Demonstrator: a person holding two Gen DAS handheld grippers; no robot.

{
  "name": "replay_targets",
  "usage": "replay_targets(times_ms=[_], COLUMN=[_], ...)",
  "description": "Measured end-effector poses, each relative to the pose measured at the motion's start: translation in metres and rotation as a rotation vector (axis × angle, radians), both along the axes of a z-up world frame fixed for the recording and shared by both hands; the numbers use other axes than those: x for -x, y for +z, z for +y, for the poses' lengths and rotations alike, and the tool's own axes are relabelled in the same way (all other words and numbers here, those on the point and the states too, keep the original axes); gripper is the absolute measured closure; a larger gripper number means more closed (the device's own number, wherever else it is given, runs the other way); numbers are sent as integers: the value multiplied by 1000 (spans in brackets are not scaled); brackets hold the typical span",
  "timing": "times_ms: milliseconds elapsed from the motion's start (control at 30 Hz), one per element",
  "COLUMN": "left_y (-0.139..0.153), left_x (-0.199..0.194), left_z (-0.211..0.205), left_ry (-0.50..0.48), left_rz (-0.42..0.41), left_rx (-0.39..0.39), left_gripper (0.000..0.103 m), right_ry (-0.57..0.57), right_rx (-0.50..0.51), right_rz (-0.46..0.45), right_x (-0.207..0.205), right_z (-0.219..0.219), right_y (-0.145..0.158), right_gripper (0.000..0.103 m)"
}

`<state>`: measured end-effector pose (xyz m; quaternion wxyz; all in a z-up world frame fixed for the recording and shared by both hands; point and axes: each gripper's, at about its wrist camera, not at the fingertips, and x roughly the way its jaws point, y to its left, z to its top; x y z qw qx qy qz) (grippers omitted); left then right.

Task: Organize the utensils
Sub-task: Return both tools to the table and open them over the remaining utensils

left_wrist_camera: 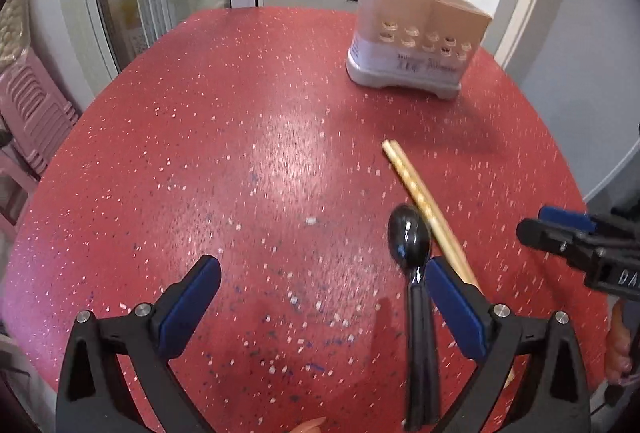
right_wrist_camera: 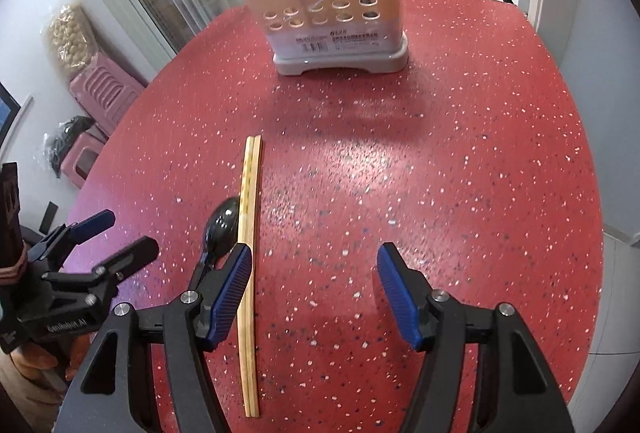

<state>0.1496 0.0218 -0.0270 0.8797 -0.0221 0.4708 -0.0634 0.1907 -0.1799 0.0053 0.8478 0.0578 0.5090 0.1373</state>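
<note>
A black spoon [left_wrist_camera: 410, 239] and a pair of wooden chopsticks [right_wrist_camera: 249, 241] lie side by side on the red speckled bench [left_wrist_camera: 248, 153], the spoon's bowl touching or just beside the sticks, both pointing toward the beige utensil holder [right_wrist_camera: 324, 21] that stands well apart at the bench's far edge. The holder already carries chopsticks in one compartment and dark spoons in another, so these two pieces look like the last to be sorted.

The left tongs [left_wrist_camera: 320, 293] stand released at full spread above the spoon, whose handle runs just inside the right-hand blue pad; nothing is gripped. The right tongs [right_wrist_camera: 316, 289] are also released, partly spread, with the chopsticks passing just inside the left-hand pad and no pad pressing on them.

The risk lies in how closely the two utensils sit. Should the left tongs close off-centre, the pad nearest the chopsticks could catch them along with the spoon, or push the slick handle sideways. The right tongs face thin, round sticks lying flat: a squeeze may pinch only one, or roll the pair apart. With both tools working near each other, a clash between them is also possible.
</note>
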Motion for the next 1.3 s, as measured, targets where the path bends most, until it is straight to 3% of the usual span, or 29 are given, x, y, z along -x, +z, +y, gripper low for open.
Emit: replay_targets(times_ms=[367,1300], left_y=[-32,-30], left_x=[18,-2], left_z=[-19,-12], left_ry=[-76,-15], left_rz=[73,68], left_rx=[-52,-78], left_gripper=[0,0], right_ry=[24,6], right_rx=[26,32], right_rz=[39,53], right_x=[12,10], right_z=[11,10], right_y=[-15,-19], right_gripper=[34,34])
